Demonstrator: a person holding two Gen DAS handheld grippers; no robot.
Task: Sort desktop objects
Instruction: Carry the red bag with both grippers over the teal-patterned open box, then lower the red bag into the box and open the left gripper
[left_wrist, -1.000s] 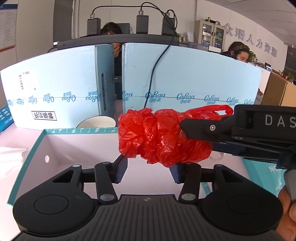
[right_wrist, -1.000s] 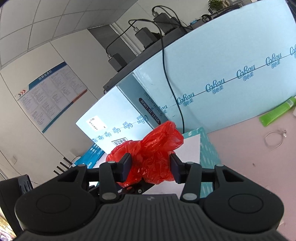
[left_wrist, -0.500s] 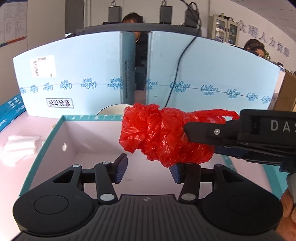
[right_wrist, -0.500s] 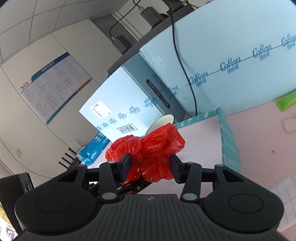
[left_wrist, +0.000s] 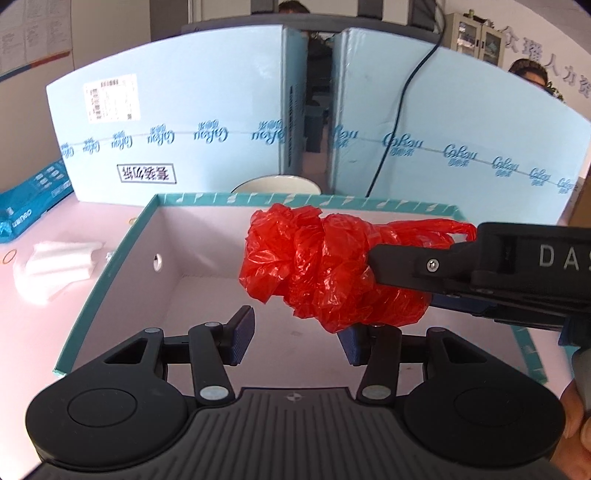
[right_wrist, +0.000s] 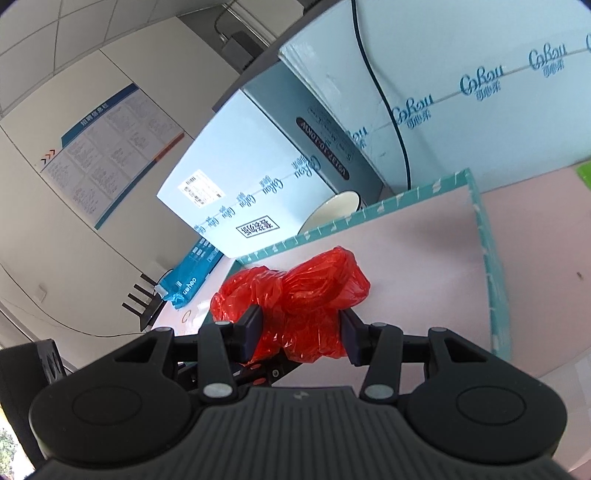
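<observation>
A crumpled red plastic bag (left_wrist: 325, 266) hangs over the open teal-rimmed box (left_wrist: 114, 258) with a pale pink inside. My right gripper (right_wrist: 301, 338) is shut on the red bag (right_wrist: 295, 299); its arm reaches in from the right in the left wrist view (left_wrist: 406, 266). My left gripper (left_wrist: 295, 339) is open and empty, just below the bag, above the box's near edge. The box (right_wrist: 487, 273) also lies under the bag in the right wrist view.
Light blue cartons (left_wrist: 192, 122) wall off the back of the pink desk. A white bowl (left_wrist: 277, 184) stands behind the box. White tissue (left_wrist: 55, 262) and a blue packet (left_wrist: 33, 199) lie at left, with a rubber band (left_wrist: 9, 255).
Both grippers have tipped downward and moved over the box, so more of its inside shows. The red bag stays held in my right gripper and has lowered toward the box.
</observation>
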